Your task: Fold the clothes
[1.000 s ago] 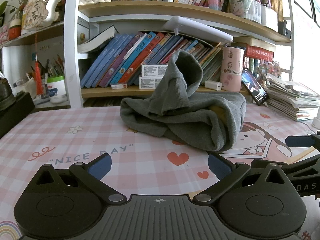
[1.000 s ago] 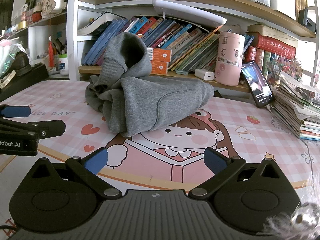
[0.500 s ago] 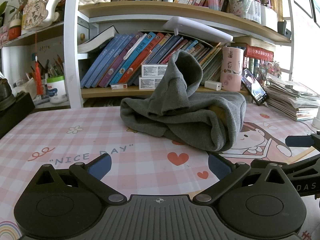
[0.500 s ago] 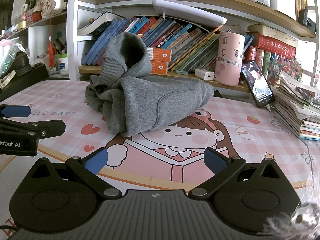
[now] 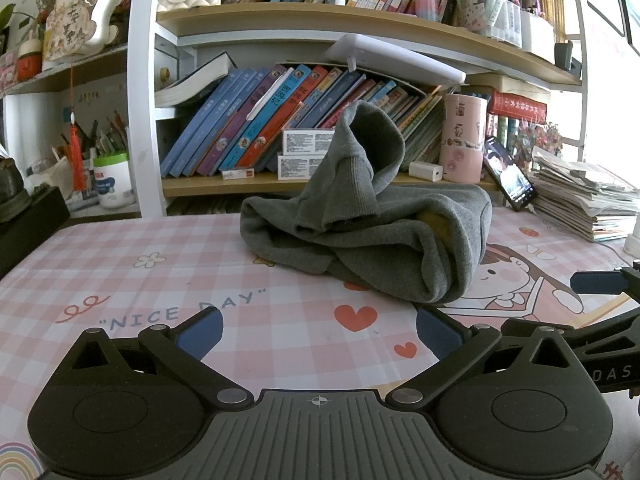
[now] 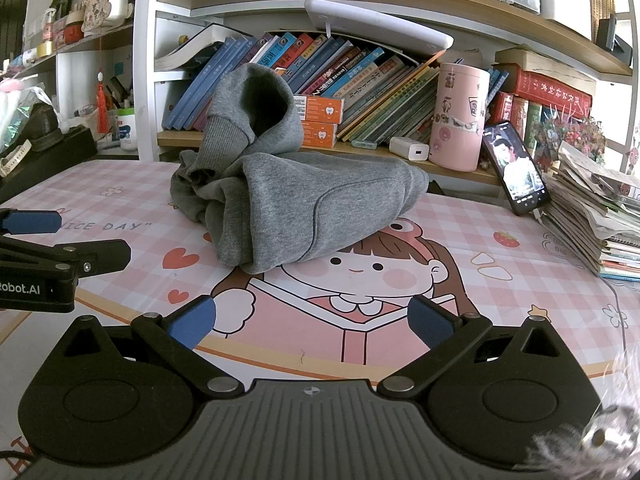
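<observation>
The left hand-held gripper [image 5: 318,330] is wide open and holds nothing. Its two blue pads [image 5: 199,331] are far apart, low over the counter [image 5: 120,280]. The right hand-held gripper [image 6: 311,320] is wide open too, with nothing between its blue pads [image 6: 192,322].

Just ahead of both lies one grey sweatshirt [image 5: 372,232], bunched in a lumpy heap on the counter. One ribbed cuff [image 6: 222,136] sticks up on top of the heap, and the soft body is rolled over below it. Nothing touches it.

The counter mat is pink and white checks. It says "NICE DAY" [image 5: 188,310] in front of the left hand-held gripper, with two red hearts [image 5: 355,317] near it. A cartoon girl [image 6: 360,268] is drawn in front of the right one. The left hand-held gripper's side reads "Robot.AI" [image 6: 20,289].

Farther back are one pink tumbler [image 6: 458,116], one phone [image 6: 516,172] leaning up, one white charger [image 6: 410,148], two orange boxes [image 6: 320,120] and a row of leaning books [image 5: 248,120].
</observation>
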